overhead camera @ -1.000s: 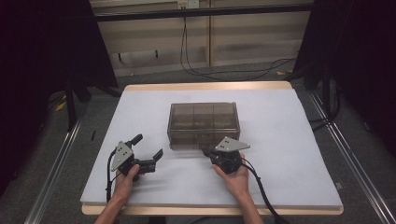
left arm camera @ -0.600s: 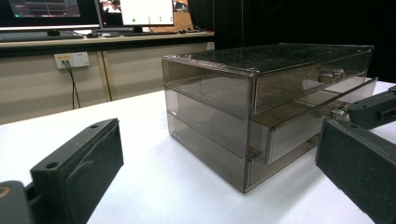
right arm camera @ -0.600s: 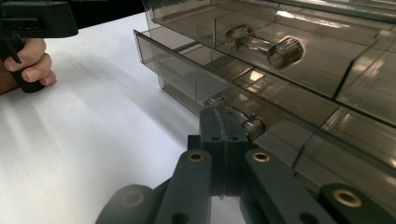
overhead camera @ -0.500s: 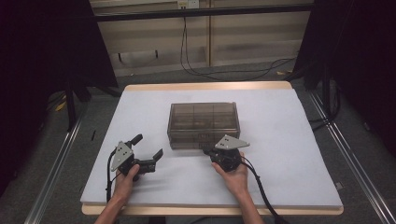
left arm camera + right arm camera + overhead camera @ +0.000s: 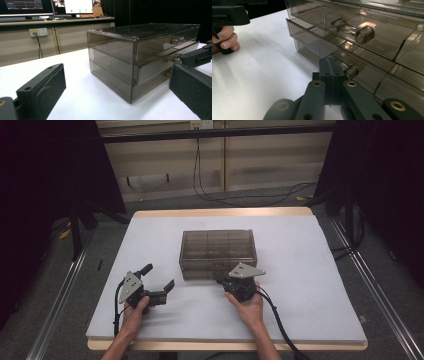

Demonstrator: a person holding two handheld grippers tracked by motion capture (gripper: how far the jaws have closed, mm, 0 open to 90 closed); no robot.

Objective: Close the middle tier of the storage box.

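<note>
The drawer box (image 5: 218,254) sits at the centre of the high view: smoky clear plastic, rigid, probably light and slick, liable to slide when tugged. The best hold is the small knobs (image 5: 353,30). The right gripper (image 5: 331,70) is pinched closed by the middle knob (image 5: 351,71); whether it grips it I cannot tell. The left gripper (image 5: 159,282) gapes wide, lower left.
</note>
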